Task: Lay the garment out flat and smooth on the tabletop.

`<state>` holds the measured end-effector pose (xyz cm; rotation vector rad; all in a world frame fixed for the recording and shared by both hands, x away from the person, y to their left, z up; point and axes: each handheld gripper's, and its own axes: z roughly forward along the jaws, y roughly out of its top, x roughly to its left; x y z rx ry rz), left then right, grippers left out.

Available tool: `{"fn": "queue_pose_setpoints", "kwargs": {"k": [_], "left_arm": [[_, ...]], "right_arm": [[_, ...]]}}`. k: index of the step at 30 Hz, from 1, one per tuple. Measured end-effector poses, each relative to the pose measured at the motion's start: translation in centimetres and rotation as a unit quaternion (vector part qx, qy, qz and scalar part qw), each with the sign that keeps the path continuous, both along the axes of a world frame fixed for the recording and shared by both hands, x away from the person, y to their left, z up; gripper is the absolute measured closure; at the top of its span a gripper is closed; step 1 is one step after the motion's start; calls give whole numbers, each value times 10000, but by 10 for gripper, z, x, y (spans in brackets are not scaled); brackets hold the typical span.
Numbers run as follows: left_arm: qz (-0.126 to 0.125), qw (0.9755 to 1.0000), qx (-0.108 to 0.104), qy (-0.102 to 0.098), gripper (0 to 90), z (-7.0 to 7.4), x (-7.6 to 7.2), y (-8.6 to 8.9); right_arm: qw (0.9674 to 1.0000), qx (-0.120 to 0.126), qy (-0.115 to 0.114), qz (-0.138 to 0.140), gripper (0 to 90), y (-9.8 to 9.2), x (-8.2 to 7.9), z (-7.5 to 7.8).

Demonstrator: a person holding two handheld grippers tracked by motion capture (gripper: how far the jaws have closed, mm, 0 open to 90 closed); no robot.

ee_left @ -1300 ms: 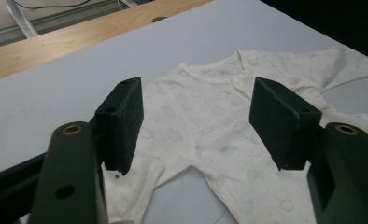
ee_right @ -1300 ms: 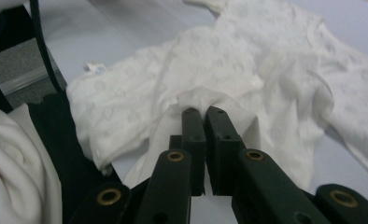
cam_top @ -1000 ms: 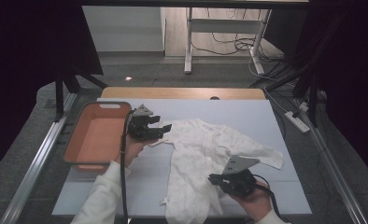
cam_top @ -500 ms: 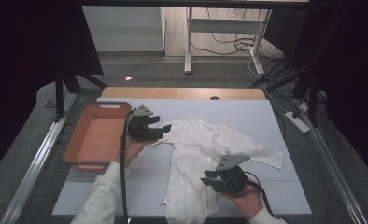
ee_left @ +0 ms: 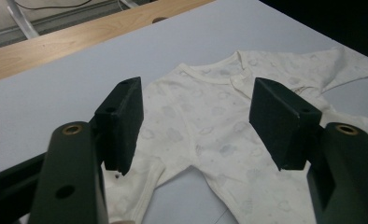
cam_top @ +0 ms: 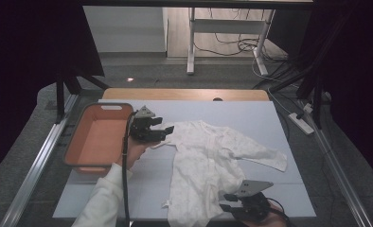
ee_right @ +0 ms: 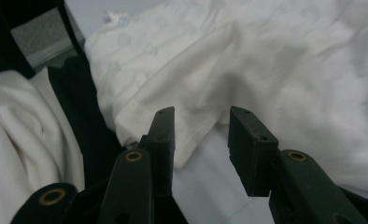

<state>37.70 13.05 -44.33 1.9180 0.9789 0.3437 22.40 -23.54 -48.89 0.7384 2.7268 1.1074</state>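
A white baby onesie (cam_top: pixel 203 156) lies spread on the pale blue table mat (cam_top: pixel 251 118), with one sleeve stretched right. My left gripper (cam_top: pixel 164 134) hovers at the garment's upper left. Its jaws are open and apart over the collar and chest (ee_left: pixel 210 121), with nothing between them (ee_left: pixel 191 121). My right gripper (cam_top: pixel 225 202) sits at the mat's front edge by the onesie's lower leg. Its jaws have just been opening. A folded hem of the cloth (ee_right: pixel 266 60) lies loosely between them (ee_right: pixel 201 126), and the pads do not press on it.
An orange tray (cam_top: pixel 104 106) stands on the mat's left side, close behind my left gripper. A wooden strip (cam_top: pixel 184 93) runs along the table's far edge. A white sleeve (cam_top: pixel 102 198) reaches in from the bottom left. Metal rails flank the table.
My right gripper has drawn back toward the front edge of the mat, and its jaws have spread off the cloth. The left gripper has not moved.
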Motion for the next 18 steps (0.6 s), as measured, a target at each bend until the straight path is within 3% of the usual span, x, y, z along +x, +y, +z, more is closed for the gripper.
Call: {"fn": "queue_pose_setpoints", "kwargs": {"k": [7,9,13,18], "left_arm": [[1,10000,-2,9,354,0,0,0],[-5,10000,11,13,354,0,0,0],[-7,10000,10,6,354,0,0,0],[-32,10000,10,-7,354,0,1,-1]], "right_arm": [[9984,-514,140,202,594,22,1,-18],[9976,-650,122,217,672,25,2,-22],[9970,-697,153,292,823,26,3,-23],[9966,-730,181,346,860,24,1,-22]]}}
